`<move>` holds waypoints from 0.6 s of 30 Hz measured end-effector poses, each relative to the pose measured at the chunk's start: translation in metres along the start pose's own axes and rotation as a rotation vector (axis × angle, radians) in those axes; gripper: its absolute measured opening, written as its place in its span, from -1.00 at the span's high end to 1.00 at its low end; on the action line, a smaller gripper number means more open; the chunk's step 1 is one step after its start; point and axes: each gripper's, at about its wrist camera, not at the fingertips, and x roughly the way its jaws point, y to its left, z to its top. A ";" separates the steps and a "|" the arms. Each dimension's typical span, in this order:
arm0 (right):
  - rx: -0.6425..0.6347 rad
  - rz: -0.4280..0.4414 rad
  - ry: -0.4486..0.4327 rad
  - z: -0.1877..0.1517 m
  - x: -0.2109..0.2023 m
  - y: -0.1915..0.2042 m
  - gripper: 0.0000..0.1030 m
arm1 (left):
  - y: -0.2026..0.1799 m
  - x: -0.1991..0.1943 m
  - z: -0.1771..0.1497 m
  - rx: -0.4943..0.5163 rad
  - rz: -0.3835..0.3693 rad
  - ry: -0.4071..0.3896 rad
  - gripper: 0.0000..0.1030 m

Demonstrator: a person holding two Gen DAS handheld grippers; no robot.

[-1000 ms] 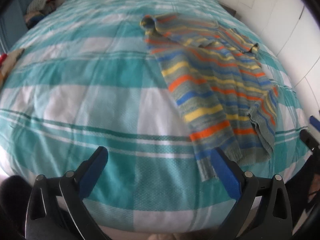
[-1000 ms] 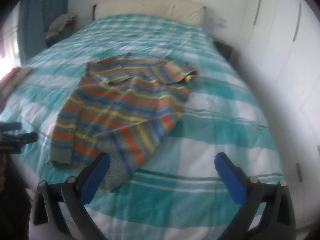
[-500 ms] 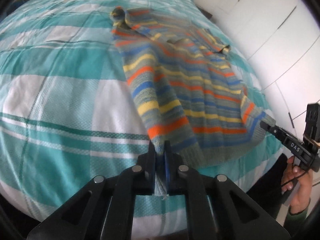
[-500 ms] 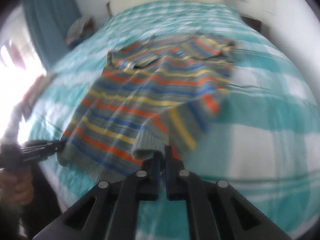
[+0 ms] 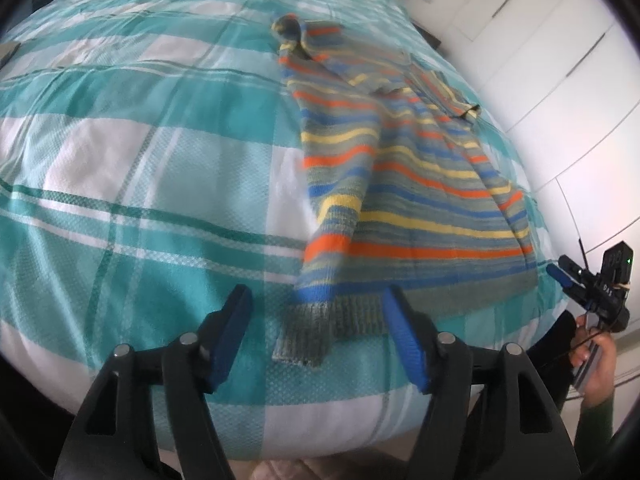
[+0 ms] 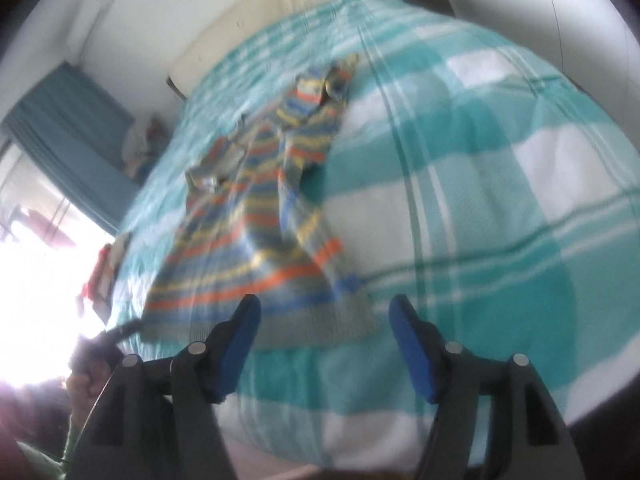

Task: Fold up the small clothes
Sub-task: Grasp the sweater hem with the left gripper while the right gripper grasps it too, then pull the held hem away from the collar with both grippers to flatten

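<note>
A small knitted sweater (image 5: 420, 184) with orange, yellow, blue and grey stripes lies flat on the teal and white checked bed cover (image 5: 140, 160). Its hem is near the bed's front edge. My left gripper (image 5: 318, 300) hovers over the left sleeve's grey cuff (image 5: 304, 336); its jaws are opening and the blue pads stand clear of the cloth. My right gripper (image 6: 325, 304) is over the sweater's (image 6: 248, 248) hem corner, jaws opening too, with nothing pressed between the pads. Each view shows the other gripper at the far hem corner, the right gripper (image 5: 576, 280) and the left gripper (image 6: 120, 330).
White wardrobe doors (image 5: 560, 80) run close along the bed's right side. A cream headboard (image 6: 260, 20) stands at the far end. A teal curtain (image 6: 68, 128) and a bright window are on the left. A person's hand (image 5: 596, 368) holds the right gripper.
Both grippers were wide open, then shut on the sweater's lower edge half a second ago. Now both stand open again and the cloth lies loose on the bed. The right view has rolled.
</note>
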 end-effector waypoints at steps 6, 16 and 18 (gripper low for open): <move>-0.091 0.076 0.233 0.012 0.059 -0.001 0.90 | -0.016 0.023 0.006 0.044 -0.010 0.049 0.92; -0.021 0.144 0.234 -0.008 -0.013 0.022 0.91 | -0.005 -0.035 -0.003 0.123 -0.012 0.086 0.93; -0.010 0.066 0.291 -0.020 0.003 0.009 0.91 | -0.007 -0.019 -0.011 0.160 0.067 0.125 0.93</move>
